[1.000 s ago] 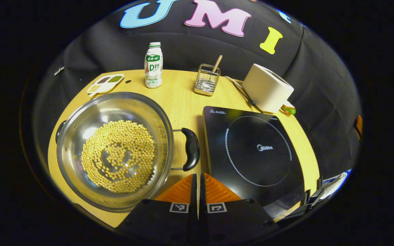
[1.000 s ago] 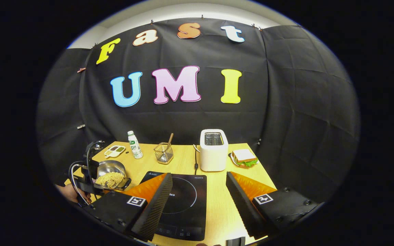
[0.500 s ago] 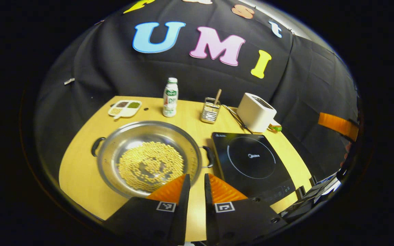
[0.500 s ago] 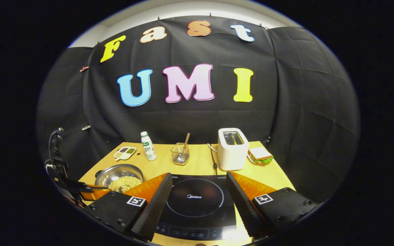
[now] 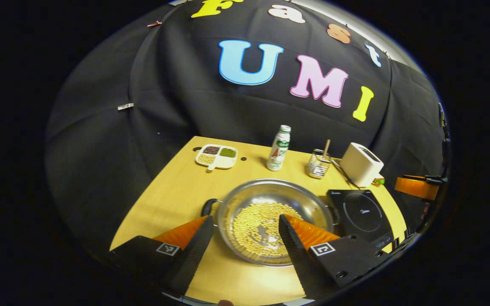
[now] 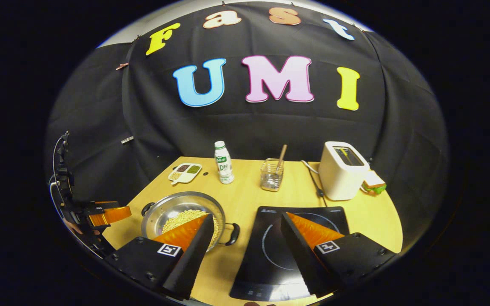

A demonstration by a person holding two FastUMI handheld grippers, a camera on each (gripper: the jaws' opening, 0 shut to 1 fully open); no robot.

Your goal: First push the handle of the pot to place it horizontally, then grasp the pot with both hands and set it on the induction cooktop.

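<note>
One pot point(image 6: 183, 212) with two handles and many beans inside stands on the table point(image 6: 245, 199) near its left edge. One cooktop point(image 6: 270, 255) lies at the front edge. Along the back edge: one divided dish point(image 6: 184, 173) with four compartments, one bottle point(image 6: 224, 162), one wire holder point(image 6: 271, 175) with one stick, one toaster point(image 6: 342, 171), one sandwich point(image 6: 373, 182). Two grippers.

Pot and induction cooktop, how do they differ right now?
The pot is round, shiny steel and holds yellow beans; the induction cooktop is flat, square-edged, black and bare. The pot sits to the cooktop's left, apart from it. Both rest on the wooden table.
</note>
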